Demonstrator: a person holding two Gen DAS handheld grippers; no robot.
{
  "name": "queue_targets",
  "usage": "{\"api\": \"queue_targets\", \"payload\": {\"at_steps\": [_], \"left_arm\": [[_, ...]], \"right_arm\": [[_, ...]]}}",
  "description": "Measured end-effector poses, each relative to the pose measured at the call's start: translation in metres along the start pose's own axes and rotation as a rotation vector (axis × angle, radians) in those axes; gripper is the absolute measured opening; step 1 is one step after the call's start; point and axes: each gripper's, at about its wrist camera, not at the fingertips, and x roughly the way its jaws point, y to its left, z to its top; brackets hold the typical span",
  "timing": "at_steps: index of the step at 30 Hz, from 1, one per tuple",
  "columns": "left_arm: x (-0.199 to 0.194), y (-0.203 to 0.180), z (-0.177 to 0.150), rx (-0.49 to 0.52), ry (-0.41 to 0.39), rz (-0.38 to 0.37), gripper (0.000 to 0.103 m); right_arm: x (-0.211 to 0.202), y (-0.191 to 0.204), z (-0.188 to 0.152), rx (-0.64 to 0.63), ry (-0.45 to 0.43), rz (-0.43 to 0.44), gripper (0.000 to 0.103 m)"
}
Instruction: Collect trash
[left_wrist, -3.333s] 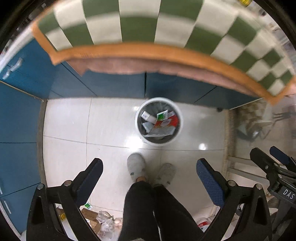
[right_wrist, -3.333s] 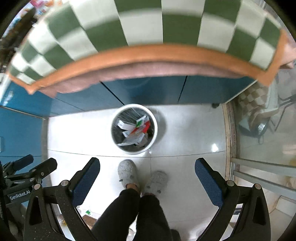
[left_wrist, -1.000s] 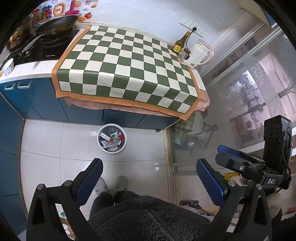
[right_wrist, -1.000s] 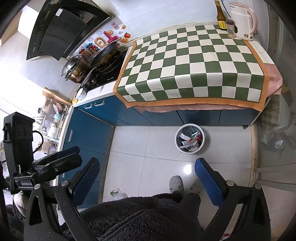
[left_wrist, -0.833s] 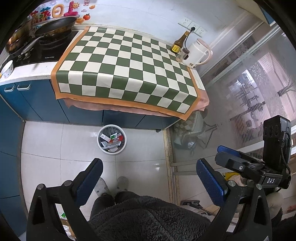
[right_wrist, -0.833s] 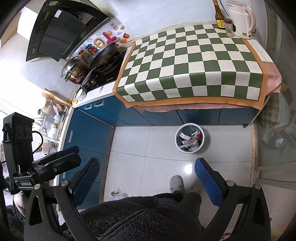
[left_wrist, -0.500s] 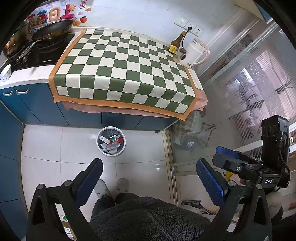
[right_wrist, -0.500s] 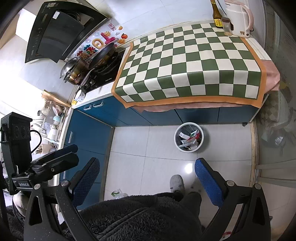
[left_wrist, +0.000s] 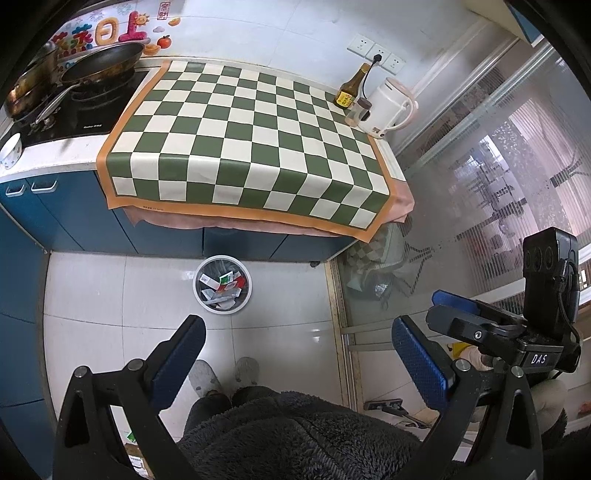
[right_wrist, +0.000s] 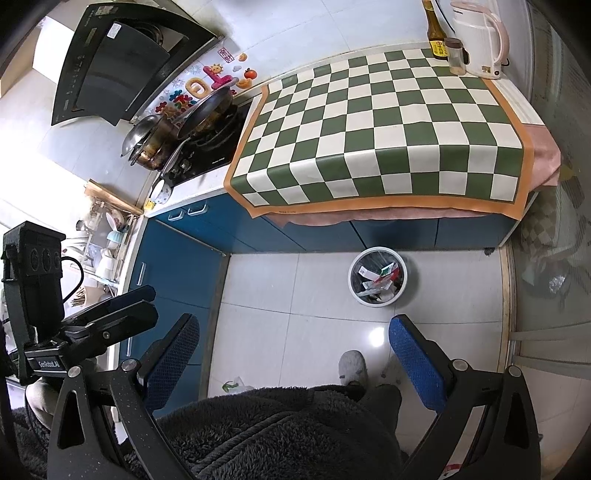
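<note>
Both grippers, the left gripper (left_wrist: 297, 349) and the right gripper (right_wrist: 293, 347), hang high with jaws wide and empty. The bin (left_wrist: 222, 283), mid-frame on the floor, holds wrappers. The checkered cloth (left_wrist: 251, 147) looks bare, so collecting seems finished; next means checking scraps at the lower left.

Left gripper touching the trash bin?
Apart. Left wrist view: the left gripper is open and empty, high above the trash bin, with bare floor tile between them.
</note>
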Motion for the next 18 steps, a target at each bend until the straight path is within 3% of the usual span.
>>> {"api": "queue_targets", "payload": {"at_steps": [18], "left_arm": [[0.0008, -0.001, 0.0081, 0.007, -0.001, -0.004, 0.103]], "right_arm": [[0.0005, 0.0011, 0.0002, 0.002, -0.002, -0.002, 0.103]]}}
